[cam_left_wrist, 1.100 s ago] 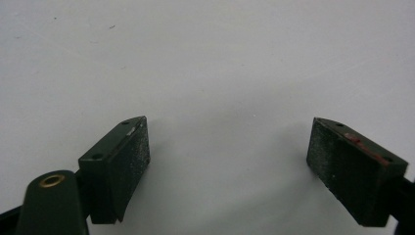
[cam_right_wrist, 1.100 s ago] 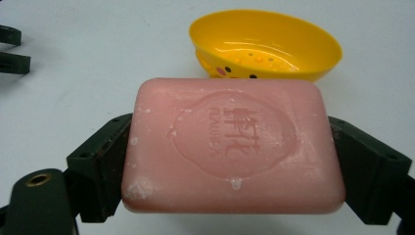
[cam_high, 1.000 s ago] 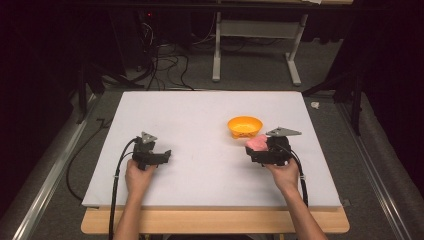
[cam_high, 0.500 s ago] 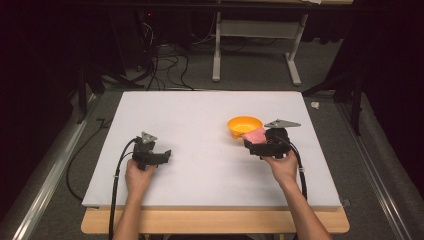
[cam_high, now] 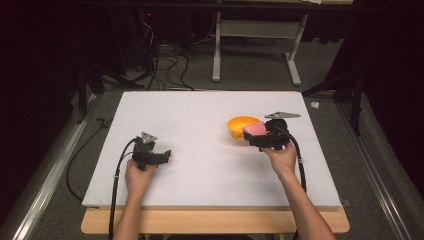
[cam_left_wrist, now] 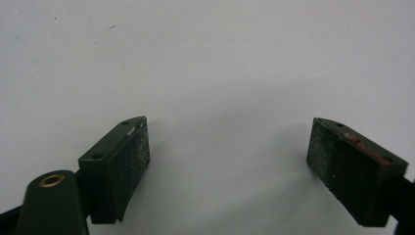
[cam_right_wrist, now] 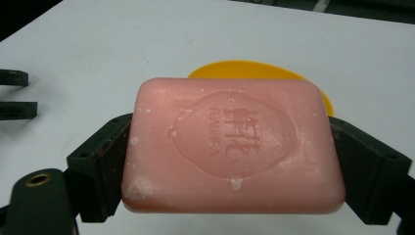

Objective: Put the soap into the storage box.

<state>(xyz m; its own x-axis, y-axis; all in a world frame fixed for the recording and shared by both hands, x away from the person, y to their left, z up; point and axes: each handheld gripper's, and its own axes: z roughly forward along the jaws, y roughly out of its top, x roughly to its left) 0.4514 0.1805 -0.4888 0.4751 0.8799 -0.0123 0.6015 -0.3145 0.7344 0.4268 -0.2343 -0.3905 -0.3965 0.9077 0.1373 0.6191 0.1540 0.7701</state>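
Table [cam_high: 200, 115]: holds both grippers and the bowl.
Left gripper [cam_high: 167, 154]: near the table's front-left, well apart from the bowl.
Bowl [cam_high: 240, 125]: right of centre on the table.
Right gripper [cam_high: 248, 136]: at the bowl's right rim, just beside it.
Soap bar [cam_right_wrist: 232, 147]: between the right gripper's jaws, in front of the bowl [cam_right_wrist: 259, 71] in the right gripper view.
Left gripper's jaws, left gripper view: set apart over bare table [cam_left_wrist: 220, 73].

High view overhead, facing forward-down on the white table [cam_high: 200, 115]; both gripper views close, low over that table.
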